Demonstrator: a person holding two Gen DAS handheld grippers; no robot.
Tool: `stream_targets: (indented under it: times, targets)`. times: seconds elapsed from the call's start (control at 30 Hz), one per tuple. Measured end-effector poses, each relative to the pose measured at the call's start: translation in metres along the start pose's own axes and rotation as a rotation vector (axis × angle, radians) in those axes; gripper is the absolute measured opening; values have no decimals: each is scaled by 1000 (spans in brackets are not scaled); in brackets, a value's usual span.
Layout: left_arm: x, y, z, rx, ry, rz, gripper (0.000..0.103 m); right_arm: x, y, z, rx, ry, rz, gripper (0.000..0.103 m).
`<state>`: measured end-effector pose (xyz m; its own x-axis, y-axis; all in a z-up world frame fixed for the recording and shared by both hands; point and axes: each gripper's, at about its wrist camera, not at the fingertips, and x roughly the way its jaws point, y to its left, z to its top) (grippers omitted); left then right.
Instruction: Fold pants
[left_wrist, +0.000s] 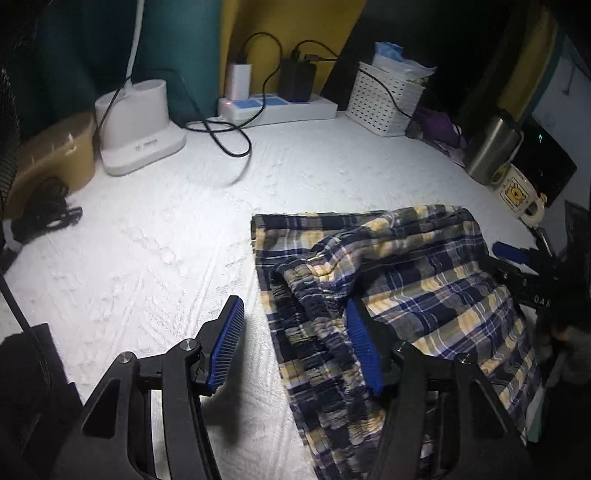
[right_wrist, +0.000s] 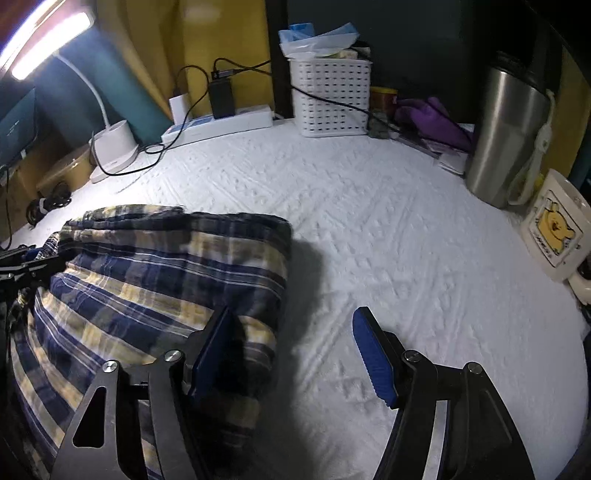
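The plaid pants (left_wrist: 406, 280), navy, yellow and white, lie partly folded on the white textured table cover (left_wrist: 166, 251). Their elastic waistband (left_wrist: 314, 314) is bunched on top at the left edge. My left gripper (left_wrist: 295, 347) is open, its jaws straddling the waistband edge without closing on it. In the right wrist view the pants (right_wrist: 155, 273) lie at the left. My right gripper (right_wrist: 291, 350) is open over the pants' right edge, one finger above the cloth, the other above bare cover. The right gripper also shows at the far right of the left wrist view (left_wrist: 517, 258).
Along the back stand a white lamp base (left_wrist: 136, 122), a power strip with chargers and cables (left_wrist: 277, 107), a white perforated basket (left_wrist: 384, 98), a purple cloth (right_wrist: 432, 118), a steel tumbler (right_wrist: 509, 136) and a cartoon mug (right_wrist: 554, 225). A tan box (left_wrist: 55, 158) stands at the left.
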<state>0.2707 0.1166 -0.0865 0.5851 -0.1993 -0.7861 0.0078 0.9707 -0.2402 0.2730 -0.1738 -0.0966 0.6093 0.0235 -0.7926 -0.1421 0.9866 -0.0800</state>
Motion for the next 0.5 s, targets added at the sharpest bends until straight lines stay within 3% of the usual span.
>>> stream_targets:
  times: [0.17,0.37,0.5]
  targets:
    - [-14,-3,6,5,-32,15,58,-12,-21,-6,50,0,-83,69]
    - [-48,-17,6,32,-101,-5,58,-38,-18,-13,56,-38,-35,69]
    - [-51,-25,-5,49,-81,-26,58,-38,2,-17,25,-32,20,69]
